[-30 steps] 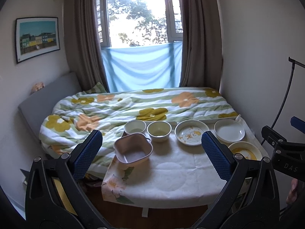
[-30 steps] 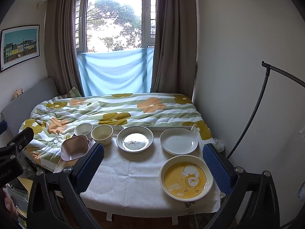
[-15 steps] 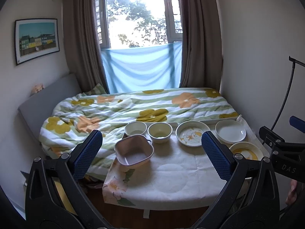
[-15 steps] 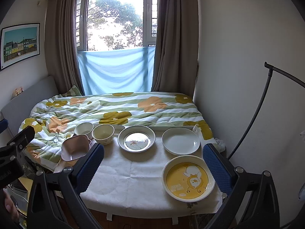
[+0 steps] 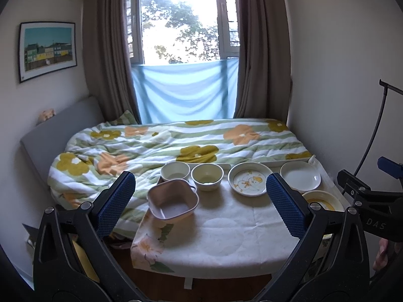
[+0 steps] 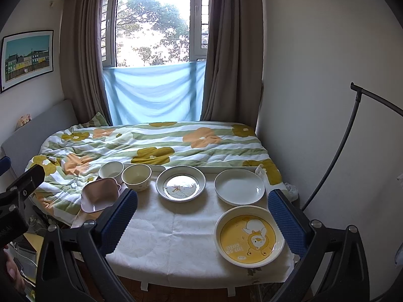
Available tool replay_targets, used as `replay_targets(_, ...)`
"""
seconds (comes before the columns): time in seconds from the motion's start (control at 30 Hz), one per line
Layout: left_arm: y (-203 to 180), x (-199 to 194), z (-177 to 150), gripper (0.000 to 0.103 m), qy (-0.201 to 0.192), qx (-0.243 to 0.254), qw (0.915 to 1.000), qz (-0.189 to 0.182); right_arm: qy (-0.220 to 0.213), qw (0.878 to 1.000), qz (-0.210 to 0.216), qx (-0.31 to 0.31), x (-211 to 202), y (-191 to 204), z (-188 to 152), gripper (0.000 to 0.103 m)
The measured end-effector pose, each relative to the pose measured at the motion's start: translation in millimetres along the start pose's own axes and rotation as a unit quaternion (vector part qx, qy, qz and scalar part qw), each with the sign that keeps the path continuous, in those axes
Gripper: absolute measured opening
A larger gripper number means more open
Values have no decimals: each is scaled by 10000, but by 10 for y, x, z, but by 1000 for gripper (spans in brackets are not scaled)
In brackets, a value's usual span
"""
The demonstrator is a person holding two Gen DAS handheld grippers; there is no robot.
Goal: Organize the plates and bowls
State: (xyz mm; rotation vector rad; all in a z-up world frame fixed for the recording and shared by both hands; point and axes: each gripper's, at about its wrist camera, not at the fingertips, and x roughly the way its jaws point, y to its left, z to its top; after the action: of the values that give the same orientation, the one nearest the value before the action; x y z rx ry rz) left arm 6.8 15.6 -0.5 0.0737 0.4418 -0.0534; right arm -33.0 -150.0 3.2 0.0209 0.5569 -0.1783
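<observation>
Both claws hang open and empty before the table: the left gripper faces the pink bowl, the right gripper is nearer the yellow plate.

A bright window fills the far wall, trees visible outside, with brown curtains hanging at both sides and a pale blue cloth stretched across its lower part. Below it lies a bed under a floral quilt, beside a grey headboard. A framed picture hangs on the left cream wall. A black curved stand leans by the right wall.
</observation>
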Motion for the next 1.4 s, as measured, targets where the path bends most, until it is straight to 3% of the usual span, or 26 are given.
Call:
replay_targets(0.63,-86,-101,0,103,-127,121,9998,36,-21,10000,10,-3,9,48,2,103)
replay_targets(0.8,-88,-67,2,103,-77,-25,9999,-125,-16,10000,-3,18,44,75,44,103)
replay_targets(1.0,-187,91,46,103,-271,-272,9990,-249,7,9995,-115,280,54,-196,43,103)
replay_targets(1.2,-509,630,5,103,542,227,9946,-854,426,9950,-472,769,261,-638,-225,103)
replay_targets(1.3,-713,978,-135,103,938,360,9854,-1373,758,9896,-734,981,399,-901,-450,103)
replay_targets(1.4,-1039,1384,-329,103,1469,639,9731,-1658,1039,9849,-803,1126,518,-1114,-653,103)
